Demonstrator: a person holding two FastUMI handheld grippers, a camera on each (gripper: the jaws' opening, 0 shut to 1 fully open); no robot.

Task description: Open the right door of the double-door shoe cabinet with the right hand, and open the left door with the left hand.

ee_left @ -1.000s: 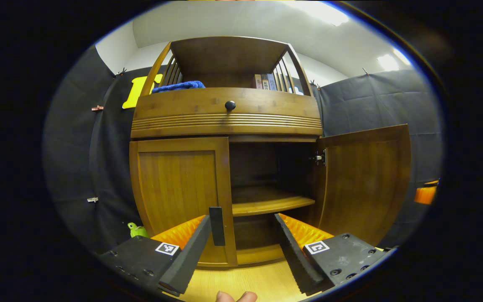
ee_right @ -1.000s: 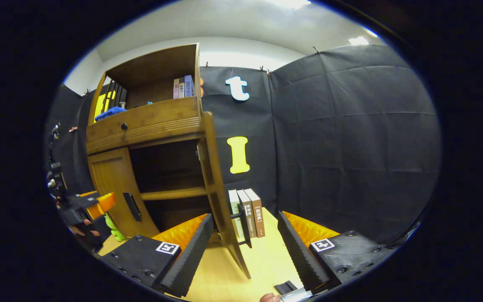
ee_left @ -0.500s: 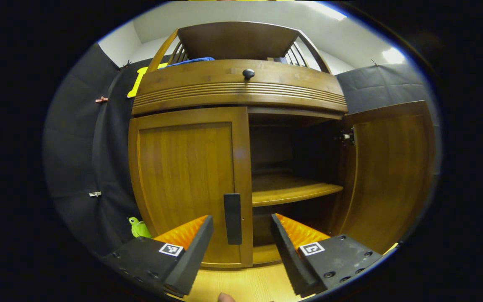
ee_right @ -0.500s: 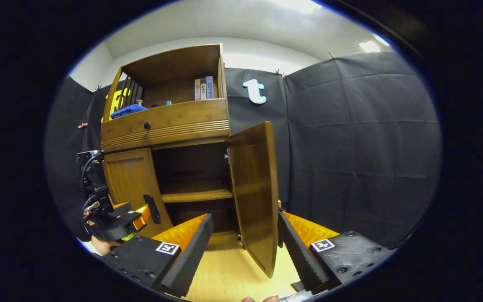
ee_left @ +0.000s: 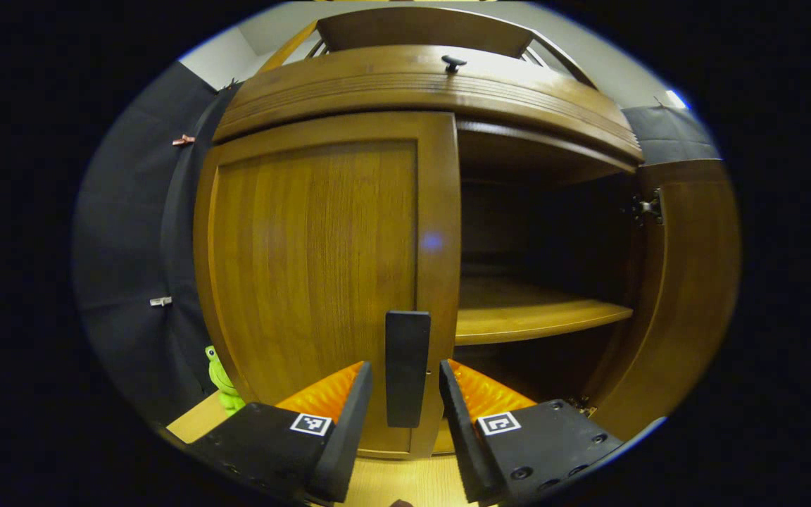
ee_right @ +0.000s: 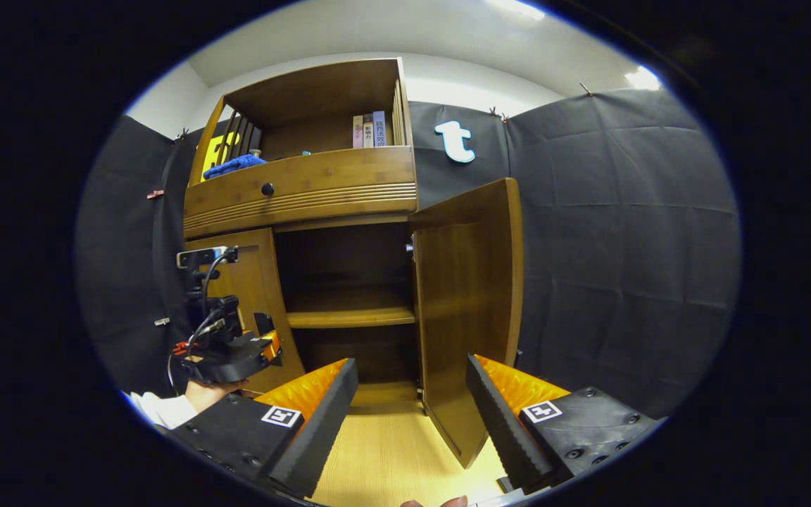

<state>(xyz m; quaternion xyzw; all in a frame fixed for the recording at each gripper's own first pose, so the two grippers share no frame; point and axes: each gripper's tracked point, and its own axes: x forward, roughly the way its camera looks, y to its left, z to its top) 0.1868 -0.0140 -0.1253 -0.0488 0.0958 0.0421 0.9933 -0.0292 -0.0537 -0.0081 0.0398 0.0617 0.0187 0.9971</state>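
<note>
brown wood-grain cabinet [ee_left: 321,232], black handle [ee_left: 407,366], blue cloth [ee_right: 233,166], green toy [ee_left: 221,377]

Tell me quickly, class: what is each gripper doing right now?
Left gripper: open, fingers either side of the left door's handle, not yet clamped.
Right gripper: open, holding nothing, in front of the swung-out right door.

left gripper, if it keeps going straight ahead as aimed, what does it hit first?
Most likely the left door's black handle: it stands upright between the left gripper's open fingers, dead ahead. Behind it is the closed left door. The remaining gap is hard to judge.
</note>
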